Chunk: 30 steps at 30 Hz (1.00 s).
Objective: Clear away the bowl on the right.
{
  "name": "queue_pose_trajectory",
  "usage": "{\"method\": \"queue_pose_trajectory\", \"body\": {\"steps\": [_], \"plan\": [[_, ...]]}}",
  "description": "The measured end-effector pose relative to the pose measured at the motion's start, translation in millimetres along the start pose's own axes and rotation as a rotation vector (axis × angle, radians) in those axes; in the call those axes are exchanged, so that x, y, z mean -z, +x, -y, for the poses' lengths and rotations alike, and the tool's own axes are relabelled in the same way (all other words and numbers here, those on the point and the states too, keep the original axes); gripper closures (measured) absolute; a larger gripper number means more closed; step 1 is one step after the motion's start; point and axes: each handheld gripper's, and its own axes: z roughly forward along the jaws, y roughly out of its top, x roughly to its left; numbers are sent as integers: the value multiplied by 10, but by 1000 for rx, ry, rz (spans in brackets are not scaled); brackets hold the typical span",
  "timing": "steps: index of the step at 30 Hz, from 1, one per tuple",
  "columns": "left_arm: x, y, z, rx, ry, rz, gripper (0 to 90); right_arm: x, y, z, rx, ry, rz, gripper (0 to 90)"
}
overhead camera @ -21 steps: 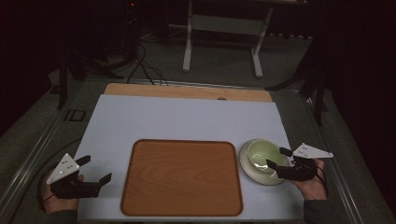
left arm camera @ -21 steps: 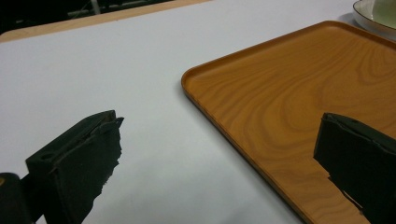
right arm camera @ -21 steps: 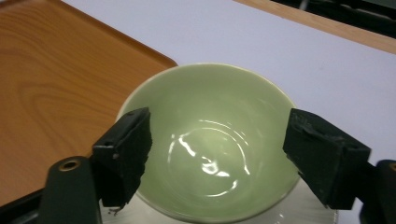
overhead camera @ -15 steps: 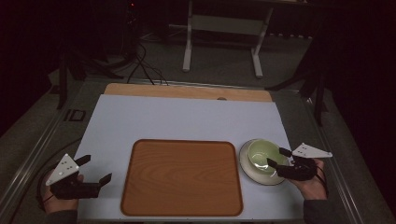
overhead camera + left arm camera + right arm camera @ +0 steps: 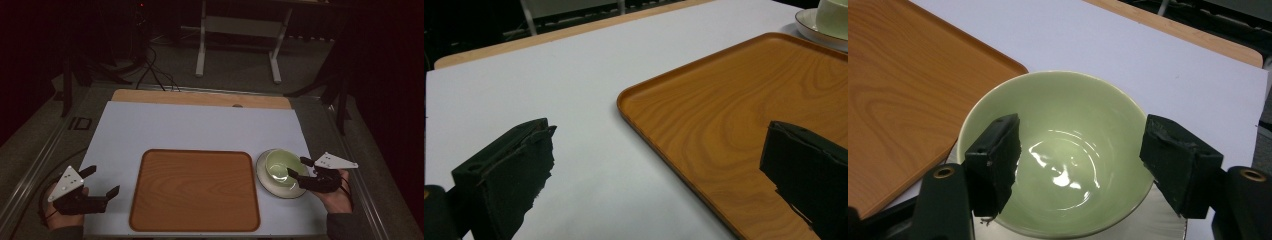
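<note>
Currently the right gripper (image 5: pixel 299 169) holds its jaws released, straddling the glossy pale-green ceramic bowl (image 5: pixel 1063 150): one jaw sits over the bowl's smooth interior, the other at its outer rim. That round bowl stands on a cream, dark-edged saucer (image 5: pixel 270 184), just beside the right edge of the rectangular wood-grain tray with rounded corners (image 5: pixel 195 190). Matte white sheet (image 5: pixel 200 125) covers the table. Left gripper (image 5: pixel 102 182), jaws spread, rests near the tray's left edge.

Dim room, grey floor (image 5: pixel 240 75), white metal stand (image 5: pixel 239 30), dark cables (image 5: pixel 150 70).
</note>
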Motion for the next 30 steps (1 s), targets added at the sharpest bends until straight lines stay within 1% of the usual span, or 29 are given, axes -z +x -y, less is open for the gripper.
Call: {"method": "queue_pose_trajectory", "body": {"steps": [1, 3, 7, 10, 12, 17, 25, 30], "plan": [[-3, -8, -2, -2, 0, -4, 8, -10, -15, -13, 10, 5, 6, 312], [-3, -6, -1, -3, 1, -7, 8, -17, -38, -22, 7, 6, 1, 313], [16, -3, -3, -4, -14, -16, 8, -44, -83, -42, 20, 24, 7, 313], [17, 0, -1, -3, -14, -19, 8, -58, -122, -54, 26, 36, 11, 315], [23, -5, -6, -11, -17, -24, 8, -67, -143, -60, 34, 48, 6, 322], [28, -9, -6, -9, -22, -28, 8, -104, -196, -63, 46, 73, 16, 335], [28, -3, -4, -8, -20, -30, 9, -206, -307, -21, 25, 98, 2, 375], [29, 0, -1, -4, -22, -29, 9, -276, -336, -26, 22, 114, -12, 445]]}}
